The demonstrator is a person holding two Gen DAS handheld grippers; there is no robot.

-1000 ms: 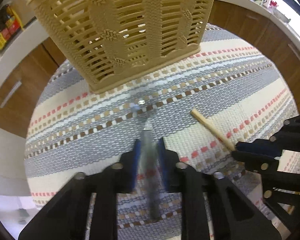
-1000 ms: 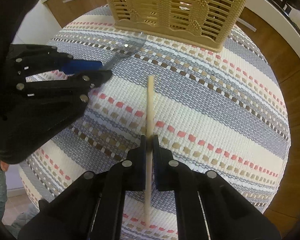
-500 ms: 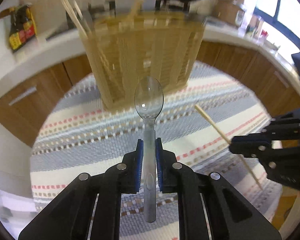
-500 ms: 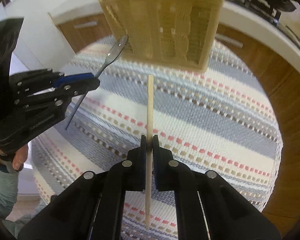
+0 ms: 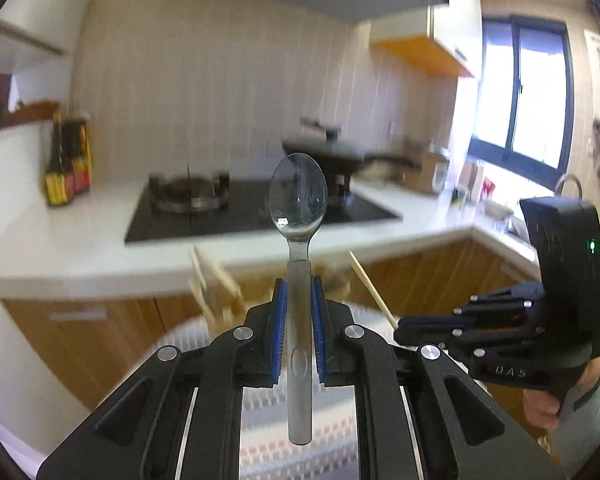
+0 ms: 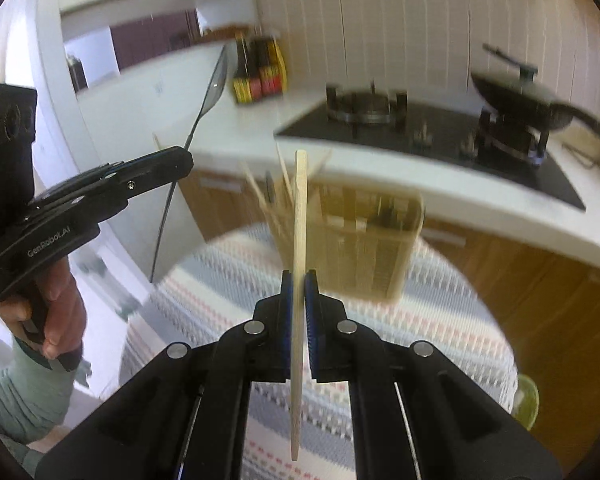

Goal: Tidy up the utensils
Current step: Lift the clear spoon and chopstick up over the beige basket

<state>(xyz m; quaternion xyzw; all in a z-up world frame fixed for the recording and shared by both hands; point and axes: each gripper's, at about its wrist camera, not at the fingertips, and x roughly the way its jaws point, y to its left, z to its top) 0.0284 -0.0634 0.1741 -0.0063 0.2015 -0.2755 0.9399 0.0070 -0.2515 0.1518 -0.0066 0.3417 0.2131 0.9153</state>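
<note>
change: since a second earlier both grippers had risen off the striped cloth and tipped up, so the room filled each view instead of the weave.
left gripper (image 5: 299, 312): clamped on the handle of the clear spoon (image 5: 298, 216), bowl up at 12 o'clock.
right gripper (image 6: 299, 304): clamped on the wooden chopstick (image 6: 300, 216), held near upright, tip at 12 o'clock.
basket (image 6: 364, 240): beige, blurred, just beyond the chopstick on the cloth, with other sticks standing at its 10 o'clock corner.
doing it well: likely carry each piece above the rim, turn it tip-down, then lower straight; one at a time, as the two grippers sat near each other.
risk: the thin chopstick could swivel between the pads.
surface (image 6: 440, 320): round, covered in a grey, cream and pink striped cloth.
room: kitchen; white worktop (image 5: 80, 240) with a black hob (image 5: 204, 216), a pan (image 6: 520, 108) at 2 o'clock, sauce bottles (image 6: 260, 68), a window (image 5: 520, 96).
</note>
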